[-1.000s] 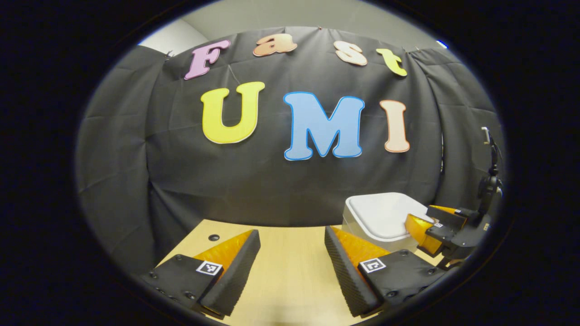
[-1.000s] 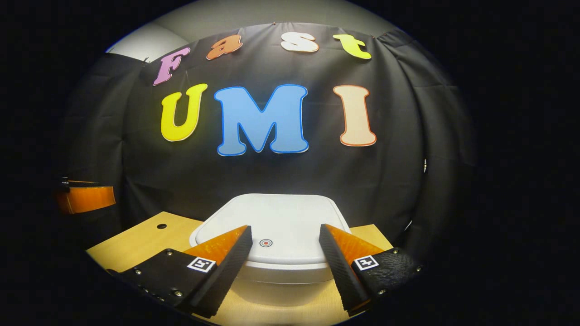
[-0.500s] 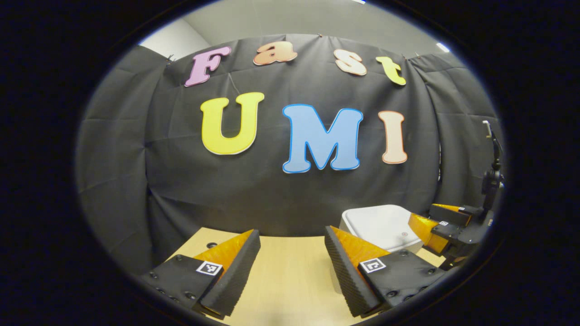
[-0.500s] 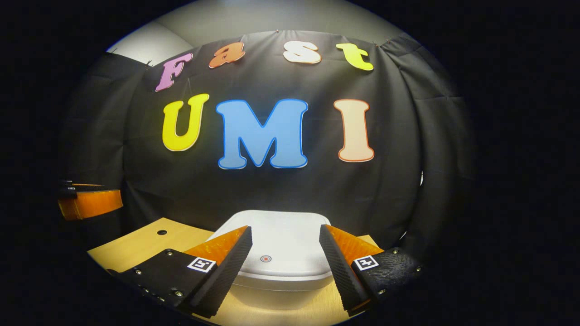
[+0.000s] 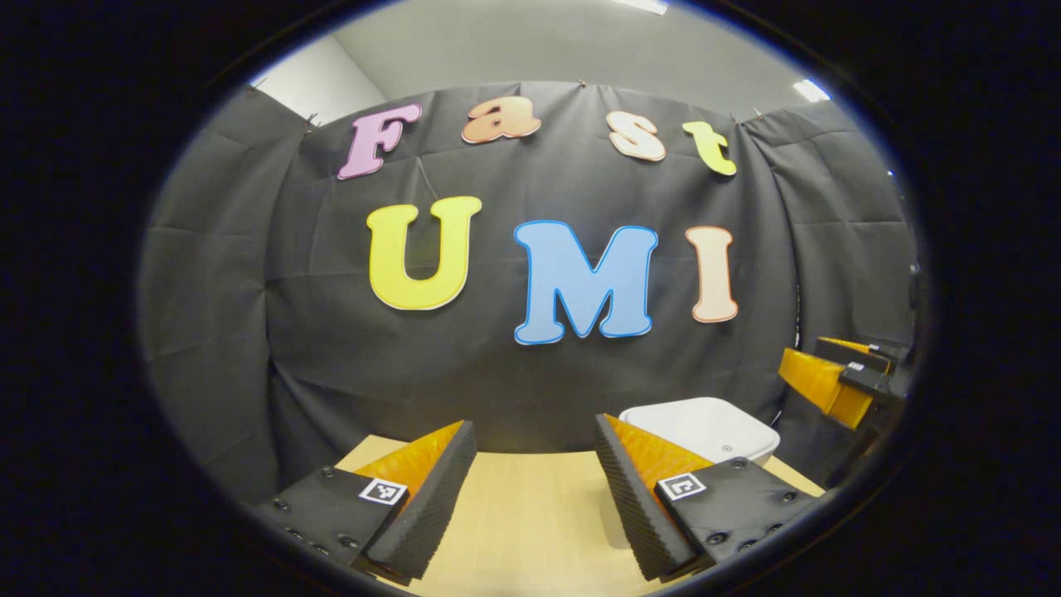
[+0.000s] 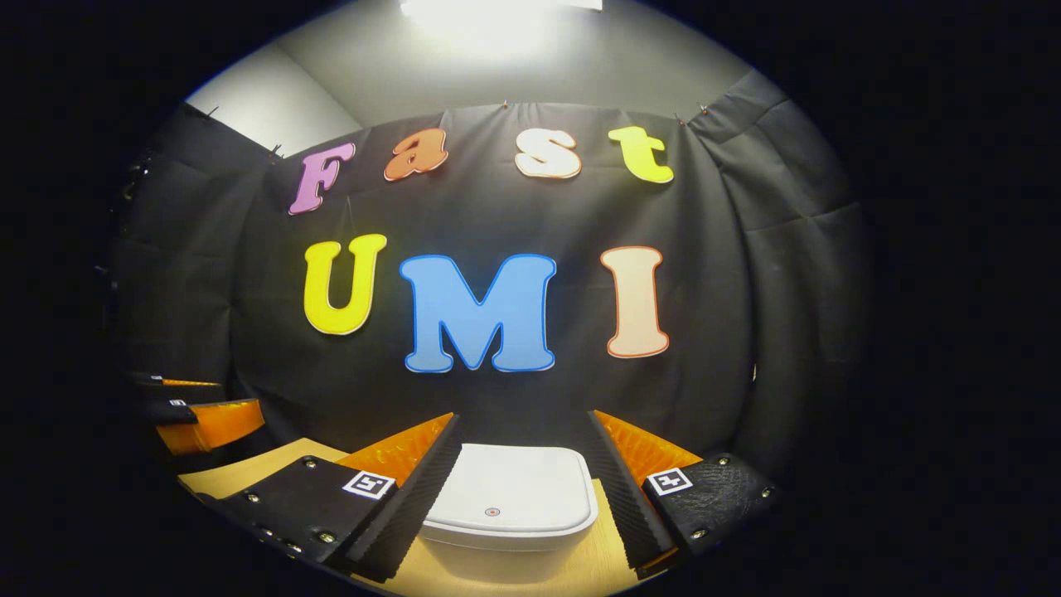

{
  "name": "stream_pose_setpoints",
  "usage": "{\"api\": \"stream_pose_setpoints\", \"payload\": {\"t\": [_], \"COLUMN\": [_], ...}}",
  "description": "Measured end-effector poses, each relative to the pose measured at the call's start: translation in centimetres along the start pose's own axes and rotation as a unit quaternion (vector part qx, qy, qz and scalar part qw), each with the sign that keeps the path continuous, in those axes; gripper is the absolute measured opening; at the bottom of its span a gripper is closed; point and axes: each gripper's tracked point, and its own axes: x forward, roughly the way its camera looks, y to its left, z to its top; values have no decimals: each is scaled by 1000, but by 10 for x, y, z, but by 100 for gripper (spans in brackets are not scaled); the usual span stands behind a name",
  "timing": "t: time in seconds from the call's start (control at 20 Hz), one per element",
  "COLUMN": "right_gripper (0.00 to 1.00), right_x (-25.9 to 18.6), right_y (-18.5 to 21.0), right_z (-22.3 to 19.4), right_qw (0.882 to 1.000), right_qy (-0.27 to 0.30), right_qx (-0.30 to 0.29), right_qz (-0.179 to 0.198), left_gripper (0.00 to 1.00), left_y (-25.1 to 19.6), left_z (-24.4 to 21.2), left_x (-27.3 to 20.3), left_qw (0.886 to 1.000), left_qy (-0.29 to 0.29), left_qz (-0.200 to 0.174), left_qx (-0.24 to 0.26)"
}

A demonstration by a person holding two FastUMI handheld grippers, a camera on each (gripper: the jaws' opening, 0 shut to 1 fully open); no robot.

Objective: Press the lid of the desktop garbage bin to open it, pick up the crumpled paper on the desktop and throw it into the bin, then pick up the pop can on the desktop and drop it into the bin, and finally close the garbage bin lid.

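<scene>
The white garbage bin (image 6: 510, 514) stands on the wooden desktop with its lid down flat; a small round button mark sits near the lid's front edge. It lies straight ahead of my right gripper (image 6: 522, 464), which hangs open above and short of it with nothing between its fingers. In the left gripper view the bin (image 5: 704, 429) is at the right, behind one finger, and my left gripper (image 5: 535, 464) is open and empty over bare wood. The right gripper (image 5: 837, 377) also shows at that view's right edge, raised above the bin. The left gripper (image 6: 203, 414) shows at the right gripper view's left edge.
The wooden desktop (image 5: 530, 514) runs back to the black cloth wall, which closes in the back and both sides. The bin stands close to that wall.
Both grippers have pulled back and tilted upward, so the bin looks smaller and lower in both views. The right gripper has lifted away from the lid. The lid stays down.
</scene>
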Motion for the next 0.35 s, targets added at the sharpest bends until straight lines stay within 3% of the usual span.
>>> {"api": "stream_pose_setpoints", "payload": {"t": [0.35], "right_gripper": [95], "right_x": [-27], "right_y": [-3], "right_z": [16], "right_qw": [1000], "right_qy": [-15], "right_qx": [15], "right_qz": [-6], "left_gripper": [96], "left_y": [9], "left_z": [10], "left_x": [-22], "left_qw": [1000], "left_qy": [-11], "left_qz": [6], "left_qx": [-8]}}
